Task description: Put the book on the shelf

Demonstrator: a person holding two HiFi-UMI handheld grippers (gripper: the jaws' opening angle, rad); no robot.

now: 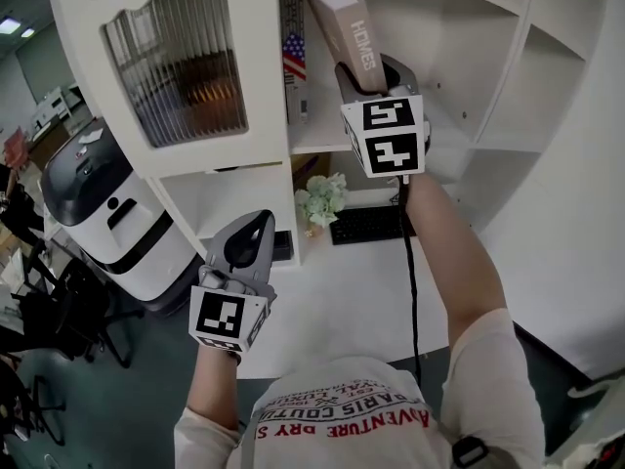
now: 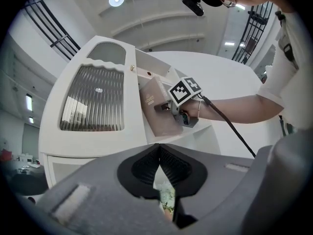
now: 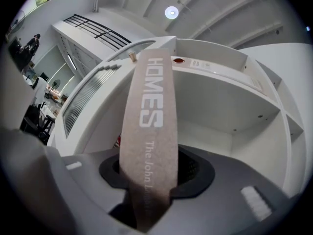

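Note:
My right gripper (image 1: 369,78) is raised to the upper compartment of the white shelf unit (image 1: 327,137) and is shut on the lower end of a tan book (image 1: 348,25) with "HOMES" on its spine. The book leans to the left, its top end inside the compartment. In the right gripper view the spine (image 3: 149,126) runs up between the jaws toward the open shelf (image 3: 215,131). The left gripper view shows the book (image 2: 157,109) and the right gripper (image 2: 182,112) from below. My left gripper (image 1: 256,231) hangs lower, near the desk edge, shut with nothing in it.
A book with a flag pattern (image 1: 293,55) stands at the compartment's left wall. A ribbed-glass cabinet door (image 1: 176,62) lies to the left. Below, on the white desk (image 1: 342,291), sit a small plant (image 1: 320,201) and a dark keyboard (image 1: 366,225). A grey-and-white machine (image 1: 103,208) stands at the left.

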